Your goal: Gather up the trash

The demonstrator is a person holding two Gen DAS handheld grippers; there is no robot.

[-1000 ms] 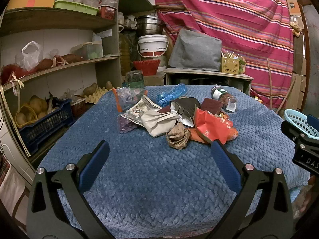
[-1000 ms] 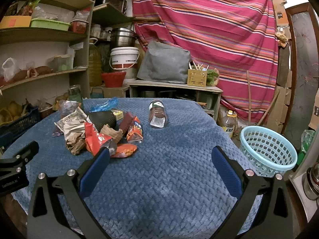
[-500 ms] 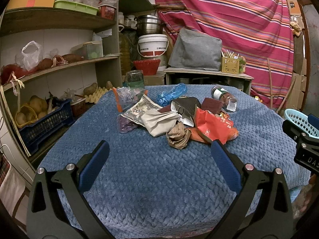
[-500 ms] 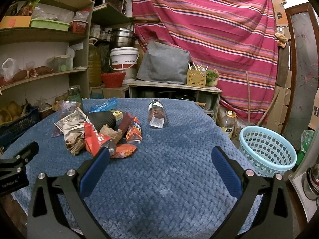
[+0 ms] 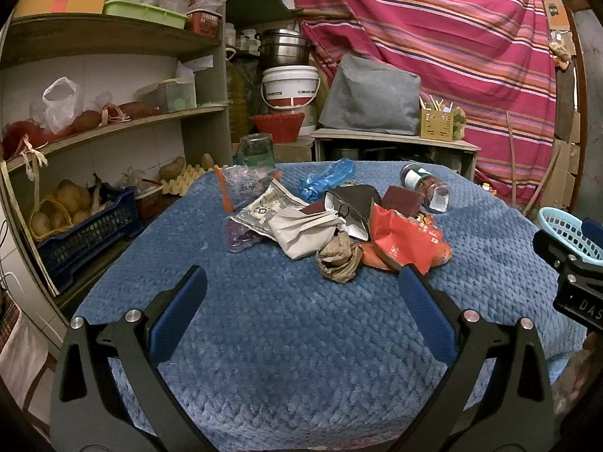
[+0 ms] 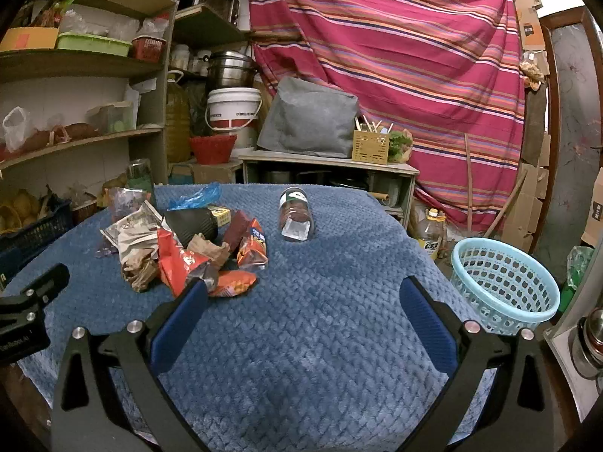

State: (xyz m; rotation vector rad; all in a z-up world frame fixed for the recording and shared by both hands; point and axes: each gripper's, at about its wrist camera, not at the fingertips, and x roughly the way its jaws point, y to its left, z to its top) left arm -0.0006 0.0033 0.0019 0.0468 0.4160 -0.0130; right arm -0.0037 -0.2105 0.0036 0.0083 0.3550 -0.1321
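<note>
A pile of trash lies mid-table on the blue quilted cover (image 5: 301,339): a red snack bag (image 5: 399,241), a crumpled brown paper (image 5: 339,260), a beige wrapper (image 5: 305,229), a blue plastic bag (image 5: 328,179) and a jar on its side (image 5: 426,188). The red bag (image 6: 177,260) and the jar (image 6: 296,214) also show in the right wrist view. My left gripper (image 5: 301,297) is open and empty, short of the pile. My right gripper (image 6: 301,301) is open and empty over bare cover. A light blue basket (image 6: 505,282) stands on the floor to the right.
Shelves (image 5: 113,124) with crates and bags stand at the left. A low cabinet (image 6: 328,162) with a grey cover and a striped curtain (image 6: 395,56) are behind the table. A bottle (image 6: 429,231) stands on the floor by the basket.
</note>
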